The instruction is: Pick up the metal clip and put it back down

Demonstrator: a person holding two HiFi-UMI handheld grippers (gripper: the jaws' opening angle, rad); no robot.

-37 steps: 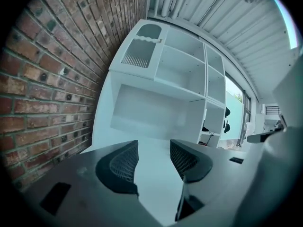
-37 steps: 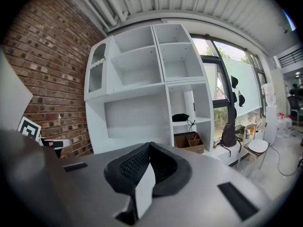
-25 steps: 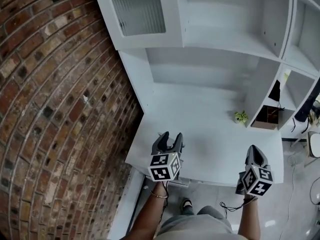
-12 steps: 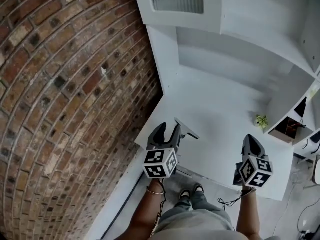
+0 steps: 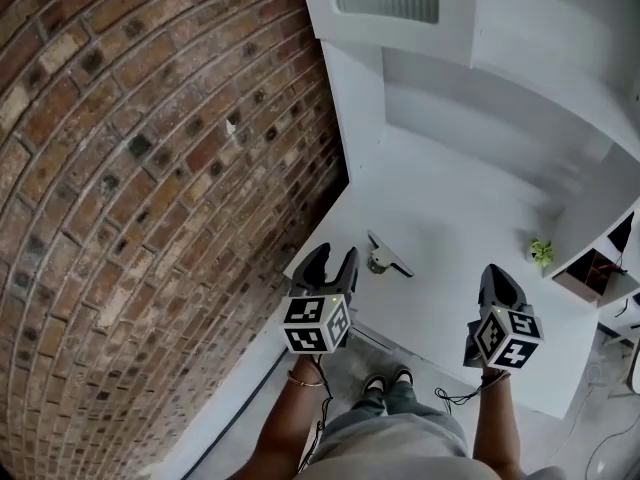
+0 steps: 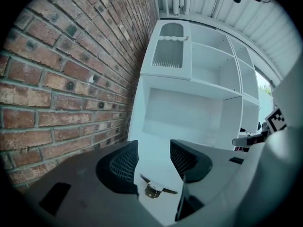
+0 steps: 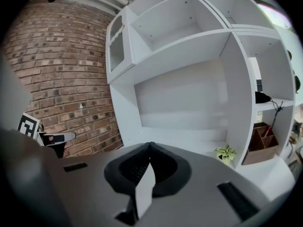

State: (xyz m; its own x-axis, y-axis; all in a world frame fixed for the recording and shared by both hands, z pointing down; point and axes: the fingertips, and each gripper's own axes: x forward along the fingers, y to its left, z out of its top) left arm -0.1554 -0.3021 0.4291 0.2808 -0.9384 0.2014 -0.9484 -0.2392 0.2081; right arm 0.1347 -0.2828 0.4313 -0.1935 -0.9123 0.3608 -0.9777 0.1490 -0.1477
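The metal clip (image 5: pixel 384 258) lies on the white desk (image 5: pixel 450 238), near its left front corner. In the left gripper view the metal clip (image 6: pixel 154 189) shows low between the jaws, a short way ahead of them. My left gripper (image 5: pixel 333 264) is open and empty, just left of and nearer than the clip, above the desk's front edge. My right gripper (image 5: pixel 497 280) is shut with nothing in it, over the desk's front right part; its jaws (image 7: pixel 150 148) meet in the right gripper view.
A brick wall (image 5: pixel 150 168) bounds the desk on the left. White shelving (image 5: pixel 520 58) rises behind the desk. A small green plant (image 5: pixel 541 252) sits at the back right beside a cubby holding a brown box (image 5: pixel 588 268). The person's feet show below the desk edge.
The head view has swung left, showing more brick wall. The clip now lies in plain view ahead of the left gripper. Both grippers keep their state.
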